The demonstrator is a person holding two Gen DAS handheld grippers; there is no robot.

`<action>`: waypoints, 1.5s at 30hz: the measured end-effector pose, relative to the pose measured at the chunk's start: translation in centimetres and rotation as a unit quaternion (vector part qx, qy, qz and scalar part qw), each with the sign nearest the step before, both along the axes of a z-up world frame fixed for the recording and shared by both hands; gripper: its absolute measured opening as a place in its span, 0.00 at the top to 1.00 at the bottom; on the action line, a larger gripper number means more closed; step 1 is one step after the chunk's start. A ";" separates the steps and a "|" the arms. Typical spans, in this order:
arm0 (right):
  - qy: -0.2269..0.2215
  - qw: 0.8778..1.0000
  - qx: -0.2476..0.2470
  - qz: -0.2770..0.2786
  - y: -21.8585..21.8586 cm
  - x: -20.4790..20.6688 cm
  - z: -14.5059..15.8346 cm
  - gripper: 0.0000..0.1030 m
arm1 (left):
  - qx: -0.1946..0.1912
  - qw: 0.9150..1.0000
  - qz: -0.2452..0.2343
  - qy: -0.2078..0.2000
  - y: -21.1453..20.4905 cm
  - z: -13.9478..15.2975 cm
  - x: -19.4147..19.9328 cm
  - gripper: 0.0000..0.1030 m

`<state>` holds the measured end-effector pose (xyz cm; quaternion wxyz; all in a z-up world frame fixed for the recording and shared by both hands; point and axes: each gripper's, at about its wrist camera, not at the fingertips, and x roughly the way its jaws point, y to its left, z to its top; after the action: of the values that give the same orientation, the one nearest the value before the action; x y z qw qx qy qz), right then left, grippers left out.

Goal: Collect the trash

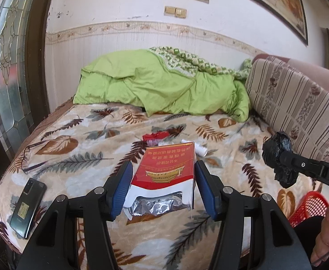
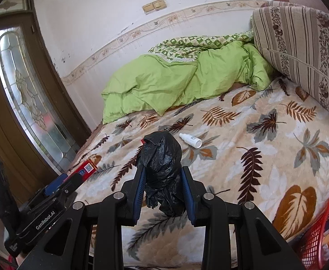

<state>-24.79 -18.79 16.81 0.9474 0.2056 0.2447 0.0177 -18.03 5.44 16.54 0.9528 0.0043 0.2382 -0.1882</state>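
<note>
While left jaws pinch glossy cigarette carton [image 1: 164,171] | right jaws pinch crinkled black plastic bag [image 2: 161,171]

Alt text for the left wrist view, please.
The left gripper clamps an opened red-and-white cigarette pack above a leaf-patterned blanket. At right, the right gripper holds a crumpled black plastic bag; a dark smartphone lies at left.

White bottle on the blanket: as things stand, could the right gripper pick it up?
Probably not yet. The white bottle lies in the open just beyond the right gripper, with nothing over it, but that gripper is clamped on a crumpled black bag which fills its jaws. It would need to drop the bag first.
</note>
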 end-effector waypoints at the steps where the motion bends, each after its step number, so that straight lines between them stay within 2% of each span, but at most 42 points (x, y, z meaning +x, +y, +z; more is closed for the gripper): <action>1: -0.003 1.000 0.002 -0.001 -0.1 -0.2 0.3 0.68 | -0.002 1.000 -0.002 -0.001 0.0 0.2 -0.1 0.46; 9: -0.014 1.000 0.014 -0.003 -0.7 -2.5 1.9 0.68 | -0.023 0.999 -0.038 0.007 -1.0 0.9 -1.9 0.46; 11: -0.016 1.000 0.024 0.001 -0.9 -3.3 2.2 0.68 | -0.017 0.999 -0.050 0.006 -1.6 1.1 -2.3 0.46; 20: -0.039 0.998 0.046 0.005 -2.2 -7.0 4.7 0.68 | -0.037 0.996 -0.086 -0.006 -2.5 3.9 -4.5 0.46; 25: -0.048 0.997 0.060 -0.016 -4.1 -8.4 4.9 0.68 | -0.036 0.994 -0.108 -0.007 -3.7 4.6 -4.7 0.46; 31: -0.026 0.994 0.082 -0.067 -9.0 -9.0 3.4 0.68 | -0.029 0.990 -0.138 0.004 -7.1 4.1 -4.0 0.46; 38: 0.010 0.982 0.106 -0.158 -16.3 -12.8 -0.4 0.68 | -0.006 0.979 -0.203 0.032 -13.9 1.8 -4.0 0.46; 42: 0.044 0.967 0.123 -0.217 -20.6 -15.7 -3.2 0.68 | 0.009 0.964 -0.257 0.060 -19.1 0.4 -4.5 0.46; 45: 0.064 0.957 0.133 -0.251 -22.8 -17.8 -4.8 0.68 | 0.019 0.949 -0.303 0.081 -23.3 -0.7 -5.4 0.46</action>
<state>-42.61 -41.62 12.05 0.8680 0.3850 0.2408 -0.2011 -23.44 -17.84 15.82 0.8282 0.0791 0.3054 -0.4632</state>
